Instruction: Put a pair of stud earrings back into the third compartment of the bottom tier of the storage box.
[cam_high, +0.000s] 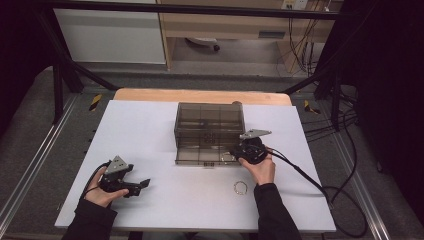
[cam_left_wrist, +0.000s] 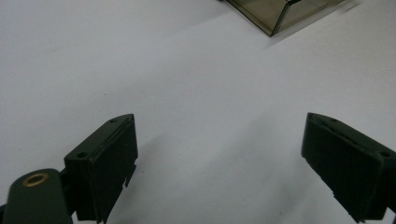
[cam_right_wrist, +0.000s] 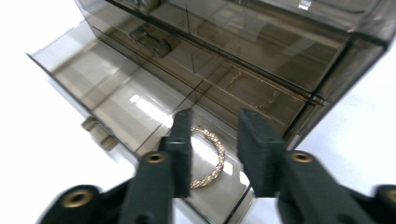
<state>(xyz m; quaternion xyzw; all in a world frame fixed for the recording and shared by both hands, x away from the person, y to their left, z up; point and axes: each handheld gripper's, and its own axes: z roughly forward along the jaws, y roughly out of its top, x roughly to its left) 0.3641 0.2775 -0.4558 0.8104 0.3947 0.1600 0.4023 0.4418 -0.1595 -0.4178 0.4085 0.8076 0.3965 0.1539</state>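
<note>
White paper covers the worktop (cam_high: 150, 130), which stands on a grey floor among dark frame rails, with cables trailing off to the right. From the high view, a smoky clear organiser box (cam_high: 210, 125) sits mid-worktop with its bottom drawer (cam_high: 202, 158) pulled out toward the person; the right gripper (cam_high: 239, 150) hangs over the drawer's right end, while a second bracelet (cam_high: 241, 188) lies on the paper just beside the right hand, well clear of the box. The left gripper (cam_high: 142, 184) rests idle near the front left, apart from everything. In the left gripper view its jaws stand wide apart over bare paper, with a corner of the box (cam_left_wrist: 280, 14) far ahead. In the right gripper view the jaws are parted with nothing pinched, and a gold twisted bracelet (cam_right_wrist: 212, 158) lies flat on the drawer floor (cam_right_wrist: 116, 107) in the nearest compartment, partly hidden behind the left jaw and curving into the gap between the two. The step looks like releasing the bracelet into the drawer; to do it well, lift the gripper straight up with the jaws apart so neither pad drags the chain, and clear the drawer's front wall before swinging toward the other bracelet.
</note>
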